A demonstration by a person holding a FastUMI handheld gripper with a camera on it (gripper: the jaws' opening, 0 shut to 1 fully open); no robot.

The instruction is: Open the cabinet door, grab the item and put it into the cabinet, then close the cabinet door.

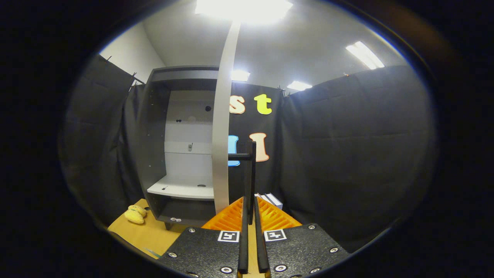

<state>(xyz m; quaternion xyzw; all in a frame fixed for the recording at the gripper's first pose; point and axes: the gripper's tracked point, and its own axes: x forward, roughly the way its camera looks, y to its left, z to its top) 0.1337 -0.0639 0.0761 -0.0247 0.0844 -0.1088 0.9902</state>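
Nearest to me, my gripper (252, 216) has its two fingers drawn close together around the black bar handle (251, 173) of the cabinet door (222, 116). The bar rises straight up from between the fingertips, its long axis upright, with one short peg at its top running across to the door. Both fingers seem to press on the bar, so I judge I am clamped on the handle, though the contact itself is hard to make out. I see the door almost edge-on, a pale strip curving up just left of the handle, so it stands swung well out from the cabinet (181, 139).

What my coming move turns on: the yellow soft toy (135, 214) lies on the tabletop (150, 231) down and to the left of my fingers, on the far side of the open door from the handle, just beside the cabinet's lower left corner. To reach it I would have to let go of the bar and swing left and downward.

Counting: one cabinet, one door, one handle, one toy and one pale shelf (181, 188) inside with open space above it. Something white and flat (272, 200) sits beyond my fingertips to the right; I cannot tell what it is.
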